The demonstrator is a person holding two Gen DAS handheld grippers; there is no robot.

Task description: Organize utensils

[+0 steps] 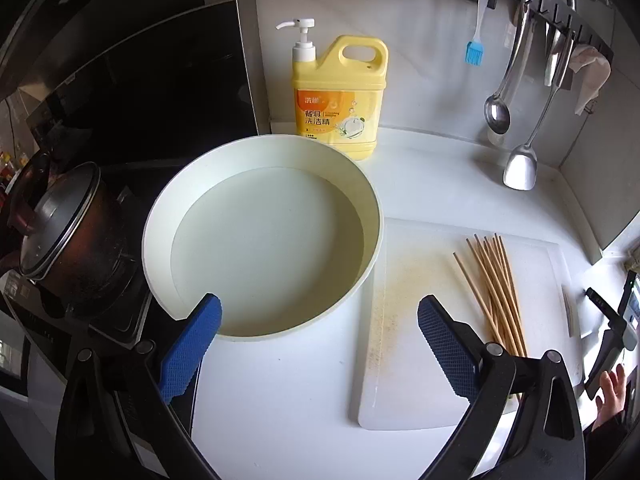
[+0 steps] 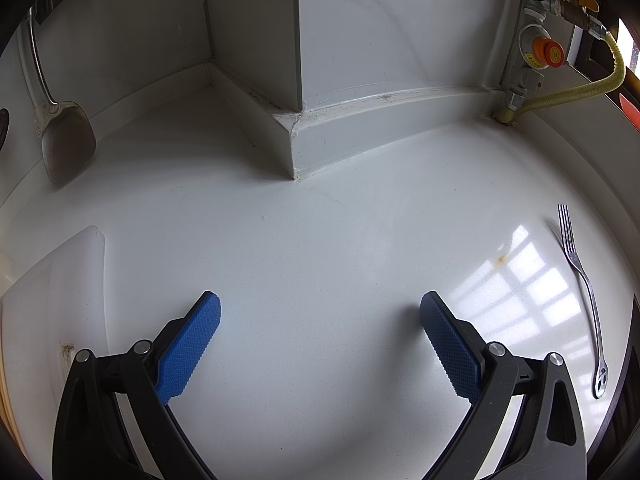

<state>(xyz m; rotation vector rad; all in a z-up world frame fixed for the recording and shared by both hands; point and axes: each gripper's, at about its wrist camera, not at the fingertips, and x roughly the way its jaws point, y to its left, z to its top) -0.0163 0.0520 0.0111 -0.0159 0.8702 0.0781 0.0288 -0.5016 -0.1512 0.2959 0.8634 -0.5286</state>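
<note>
- At the far left of the left wrist view, a dark pot (image 1: 64, 236) with a lid sits on a black stove (image 1: 100, 320).
- Just right of the stove, a pale round pan (image 1: 262, 236) rests on the white surface (image 1: 280, 392); its rim overlaps the left edge of a white cutting board (image 1: 420, 320).
- Behind the pan, a yellow pump bottle (image 1: 340, 96) stands upright against the wall.
- Left tongs (image 1: 320, 320): jaws spread wide, nothing between the blue pads (image 1: 192, 352). The left pad lies over the near rim of the pan; the right pad lies over the cutting board.
- A bundle of wooden chopsticks (image 1: 496, 292) lies on the right half of the cutting board, fanned at the far end, just right of the right pad.
- On the wall rail (image 1: 560, 8) above, a blue brush (image 1: 476, 48), a ladle (image 1: 500, 108) and a metal turner (image 1: 520, 168) hang handle-up.
- At the right edge, a hand (image 1: 612, 392) is partly visible.
- In the right wrist view, a turner (image 2: 66, 140) hangs at far left, and a corner of the cutting board (image 2: 60, 280) shows below it.
- Right tongs (image 2: 320, 320): jaws spread wide, empty, above bare surface (image 2: 320, 240).
- A metal fork (image 2: 584, 296) lies flat on the surface at far right, tines pointing away, well apart from the tongs.
- A gas valve (image 2: 548, 52) with a yellow hose (image 2: 580, 88) sits in the back right corner.
</note>
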